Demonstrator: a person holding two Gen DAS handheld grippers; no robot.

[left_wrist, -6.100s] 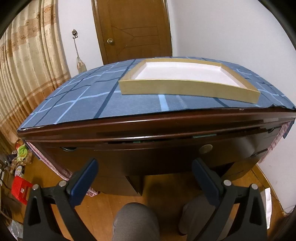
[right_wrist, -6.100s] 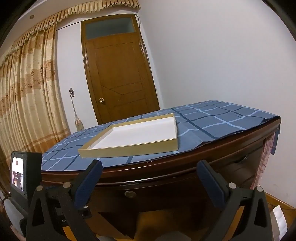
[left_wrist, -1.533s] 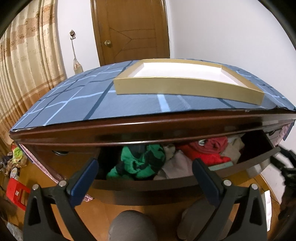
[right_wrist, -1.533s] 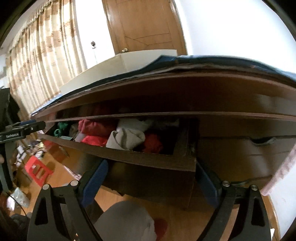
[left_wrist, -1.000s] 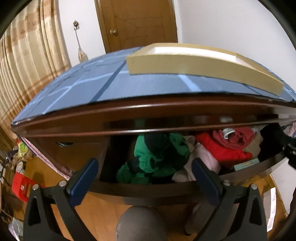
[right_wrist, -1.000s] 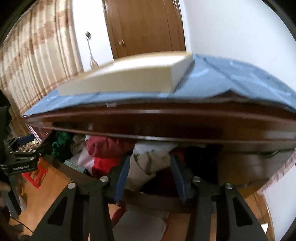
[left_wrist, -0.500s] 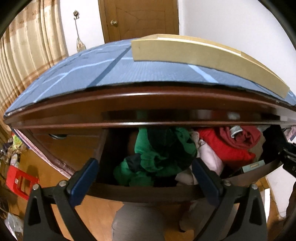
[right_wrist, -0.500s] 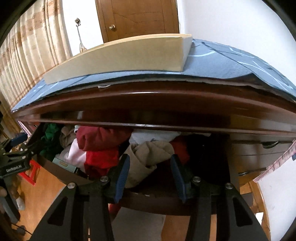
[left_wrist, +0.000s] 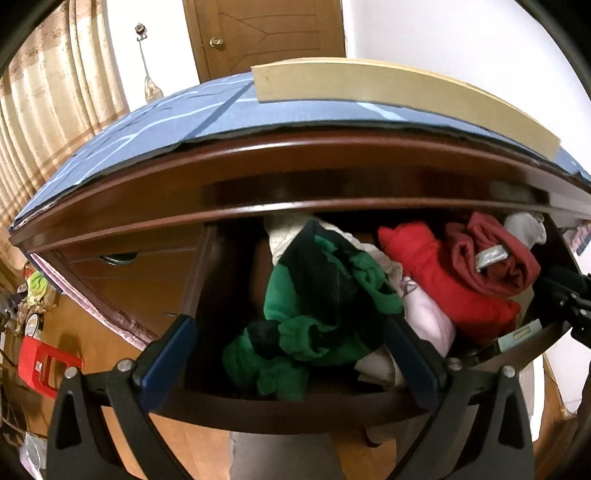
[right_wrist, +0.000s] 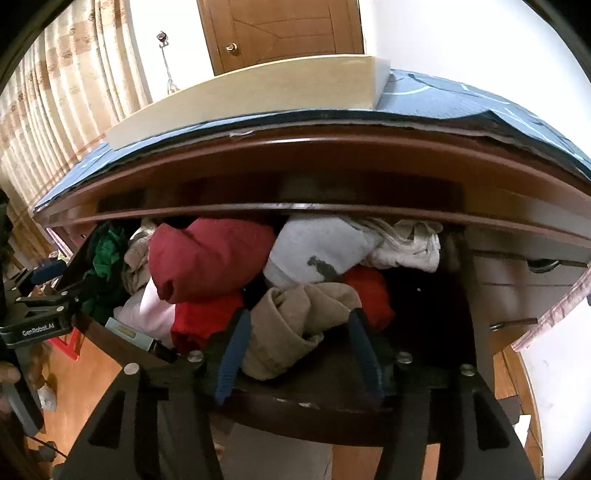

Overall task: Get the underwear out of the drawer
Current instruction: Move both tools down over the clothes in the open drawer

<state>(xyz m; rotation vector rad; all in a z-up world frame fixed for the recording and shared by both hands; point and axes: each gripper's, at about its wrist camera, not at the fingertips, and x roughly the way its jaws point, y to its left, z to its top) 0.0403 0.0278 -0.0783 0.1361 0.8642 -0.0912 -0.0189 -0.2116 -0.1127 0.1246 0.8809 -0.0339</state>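
The dark wooden drawer (left_wrist: pixel 295 410) stands pulled out and is full of bunched clothes. In the left wrist view a green and black garment (left_wrist: pixel 317 306) lies at the front, with red pieces (left_wrist: pixel 458 280) to its right. My left gripper (left_wrist: pixel 288 350) is open, just in front of the green garment. In the right wrist view my right gripper (right_wrist: pixel 299 332) is partly closed, its fingers on either side of a beige garment (right_wrist: pixel 295 328) at the drawer's front (right_wrist: pixel 332 402). Dark red (right_wrist: pixel 210 258), white (right_wrist: pixel 325 254) and bright red (right_wrist: pixel 207 321) pieces lie behind.
A shallow cardboard tray (left_wrist: pixel 388 88) sits on the blue checked cloth (left_wrist: pixel 155 129) on the tabletop above the drawer. Neighbouring closed drawers flank it (right_wrist: pixel 524 288). A red stool (left_wrist: pixel 40 365) stands on the wooden floor at left. A door (right_wrist: pixel 280 29) and curtains are behind.
Both grippers have moved closer to the open drawer and lower. The right gripper narrowed a second ago and now has the beige garment between its fingers. The left gripper stays open.
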